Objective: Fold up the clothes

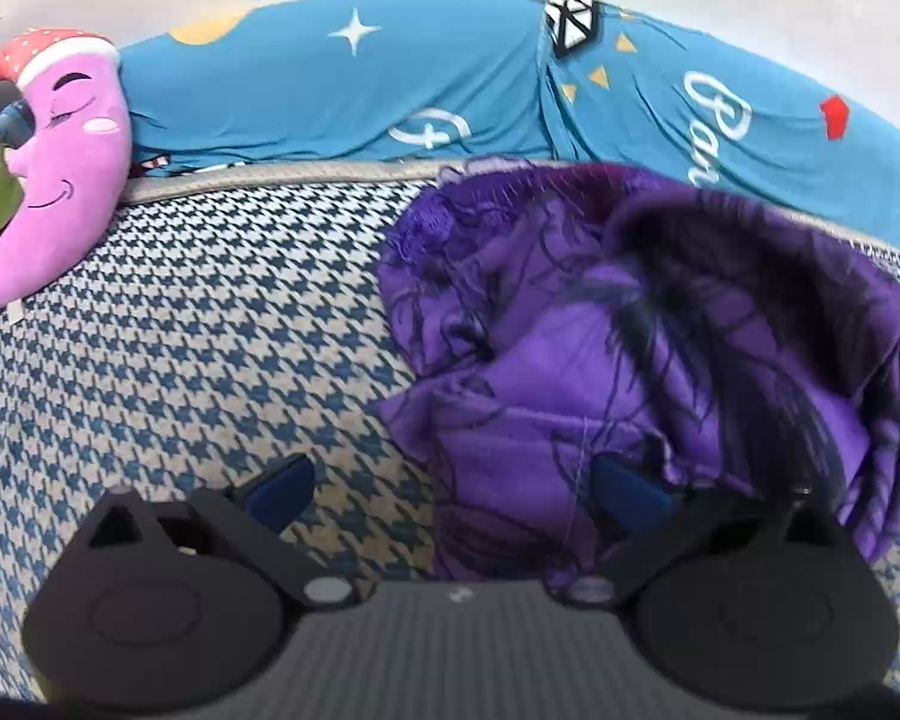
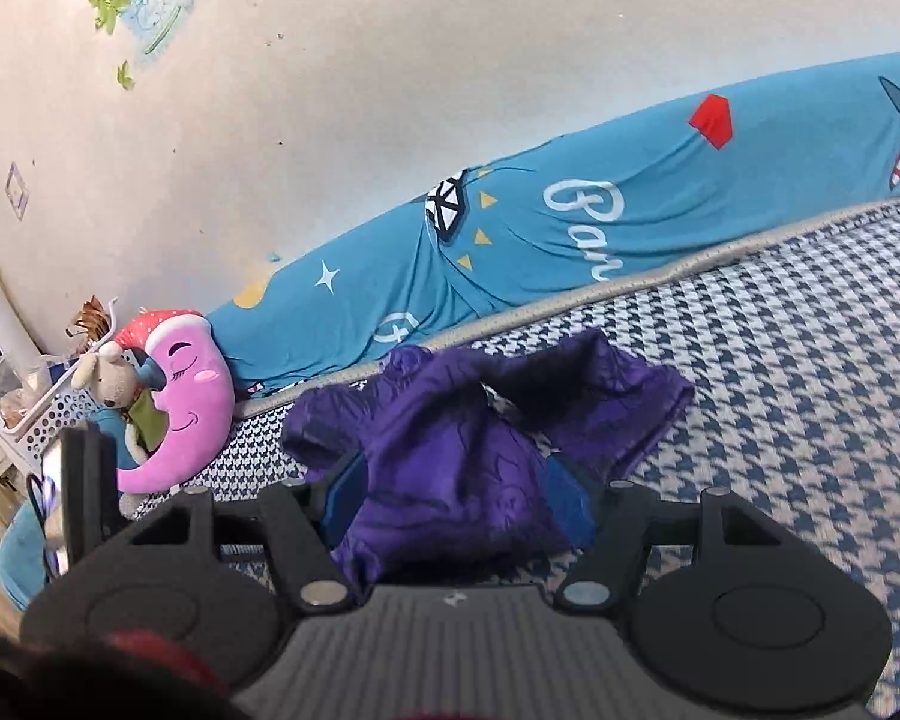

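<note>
Our right gripper's (image 2: pixel 459 507) jaws clamp the purple garment (image 2: pixel 450 450); left gripper's (image 1: pixel 456 486) gape wide beside it; we should pinch one edge.

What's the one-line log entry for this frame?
stage: pre-fold | purple garment: crumpled on houndstooth bed cover | left gripper: jaws open, at garment edge | right gripper: cloth bunched between jaws

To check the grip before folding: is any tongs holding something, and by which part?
Right tongs: purple garment bunched between the pads, apparently gripped. Left tongs: open, holding nothing.
</note>
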{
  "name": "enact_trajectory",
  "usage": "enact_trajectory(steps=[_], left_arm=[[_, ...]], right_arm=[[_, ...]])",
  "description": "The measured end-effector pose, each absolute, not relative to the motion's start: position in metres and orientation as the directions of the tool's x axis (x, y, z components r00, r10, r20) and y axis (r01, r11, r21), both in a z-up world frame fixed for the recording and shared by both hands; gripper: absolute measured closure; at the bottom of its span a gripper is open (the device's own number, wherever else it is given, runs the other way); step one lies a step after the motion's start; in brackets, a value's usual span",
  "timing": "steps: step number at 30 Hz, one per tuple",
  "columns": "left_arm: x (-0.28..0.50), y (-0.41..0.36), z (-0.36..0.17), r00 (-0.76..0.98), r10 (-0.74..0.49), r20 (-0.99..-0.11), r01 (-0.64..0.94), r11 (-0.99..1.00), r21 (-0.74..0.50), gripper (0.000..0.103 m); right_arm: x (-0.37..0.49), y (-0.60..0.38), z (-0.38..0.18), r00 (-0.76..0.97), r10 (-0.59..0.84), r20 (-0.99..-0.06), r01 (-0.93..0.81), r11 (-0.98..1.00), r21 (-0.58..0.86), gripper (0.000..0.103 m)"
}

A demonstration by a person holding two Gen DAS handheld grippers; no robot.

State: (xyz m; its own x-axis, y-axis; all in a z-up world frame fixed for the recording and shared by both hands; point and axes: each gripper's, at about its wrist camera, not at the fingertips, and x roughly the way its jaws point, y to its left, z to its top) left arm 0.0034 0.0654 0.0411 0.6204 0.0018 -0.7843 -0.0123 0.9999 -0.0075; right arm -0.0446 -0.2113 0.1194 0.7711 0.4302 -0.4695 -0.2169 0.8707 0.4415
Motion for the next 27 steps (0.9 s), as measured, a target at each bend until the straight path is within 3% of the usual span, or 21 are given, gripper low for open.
enact_trajectory(steps=[14,27], left_arm=[[0.018,0.061,0.019,0.601,-0.037,-0.799,0.076,0.997,0.011,0.000],[0.018,0.069,0.020,0.593,-0.095,-0.800,0.077,0.995,-0.061,0.000]], right_arm=[[0.007,-0.195,0.105,0.743,0.481,-0.465,-0.224,0.833,0.505,0.037],[0.064,-0.177,0.092,0.729,0.483,-0.484,-0.239,0.843,0.482,0.037]])
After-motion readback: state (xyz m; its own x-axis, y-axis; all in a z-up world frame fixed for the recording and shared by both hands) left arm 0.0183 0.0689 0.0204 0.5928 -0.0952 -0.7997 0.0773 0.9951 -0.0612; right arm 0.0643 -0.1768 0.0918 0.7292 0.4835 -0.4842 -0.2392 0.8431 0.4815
